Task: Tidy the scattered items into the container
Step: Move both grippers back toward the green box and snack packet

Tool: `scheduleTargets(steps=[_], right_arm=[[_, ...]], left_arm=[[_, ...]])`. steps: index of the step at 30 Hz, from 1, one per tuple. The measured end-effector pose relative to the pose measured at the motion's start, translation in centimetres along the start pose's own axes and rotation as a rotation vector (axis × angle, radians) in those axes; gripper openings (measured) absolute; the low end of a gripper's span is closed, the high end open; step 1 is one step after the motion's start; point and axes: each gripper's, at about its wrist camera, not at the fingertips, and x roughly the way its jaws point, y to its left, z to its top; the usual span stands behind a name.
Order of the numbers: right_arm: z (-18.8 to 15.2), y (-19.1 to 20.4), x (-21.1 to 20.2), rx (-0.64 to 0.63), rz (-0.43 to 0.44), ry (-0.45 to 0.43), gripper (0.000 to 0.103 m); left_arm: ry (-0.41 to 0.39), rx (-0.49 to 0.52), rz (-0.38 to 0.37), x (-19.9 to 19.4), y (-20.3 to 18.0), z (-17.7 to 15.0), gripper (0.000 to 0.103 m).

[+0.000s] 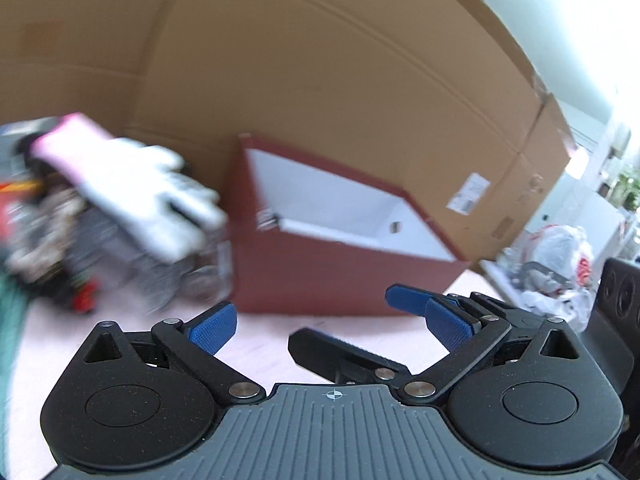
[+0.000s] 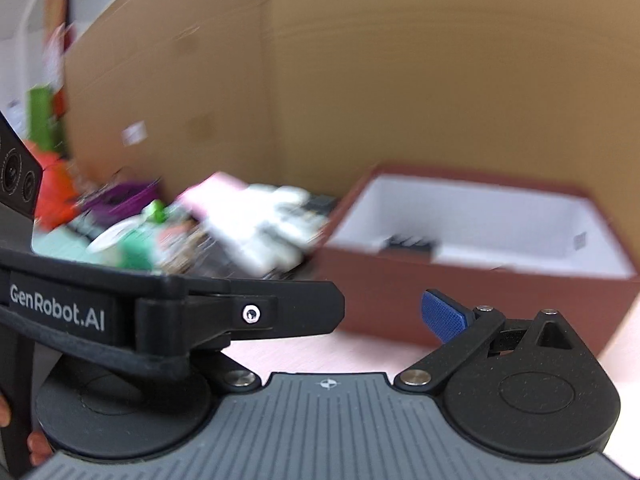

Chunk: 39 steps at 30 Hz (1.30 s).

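A dark red box (image 1: 340,280) with a white inside stands on the pale table against a cardboard wall; it also shows in the right wrist view (image 2: 460,300), with a small dark item (image 2: 410,245) inside. Left of it lies a blurred heap of items topped by a white and pink glove (image 1: 136,188), which also shows in the right wrist view (image 2: 256,220). My left gripper (image 1: 332,326) is open and empty in front of the box. My right gripper (image 2: 384,312) is open and empty; the left gripper's body (image 2: 168,312) crosses in front of its left finger.
A large cardboard box (image 1: 320,80) forms a wall behind everything. White plastic bags (image 1: 560,256) lie at the far right. Orange, purple and green items (image 2: 120,216) sit in the heap at the left. The other gripper's fingers (image 1: 416,300) reach in from the right.
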Motion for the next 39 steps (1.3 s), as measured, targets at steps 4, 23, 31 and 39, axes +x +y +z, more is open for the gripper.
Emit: scheduleTargets(steps=[4, 23, 31, 39], right_arm=[[-1.3, 3.2, 1.7, 0.002, 0.084, 0.072, 0.102], [-3.3, 12.8, 8.4, 0.030, 0.169, 0.147, 0.102], [-2.4, 15.6, 11.4, -0.083, 0.153, 0.141, 0.093], [-1.9, 16.6, 13.8, -0.094, 0.205, 0.181, 0.079]], left_arm=[[0.012, -0.052, 0.083, -2.6, 3.3, -1.9, 0.103], [-0.039, -0.202, 0.330, -8.7, 16.4, -3.0, 0.103], [-0.031, -0.218, 0.338, -8.0, 19.2, -1.6, 0.095], [0.017, -0.221, 0.326, -6.9, 21.1, -0.8, 0.084]])
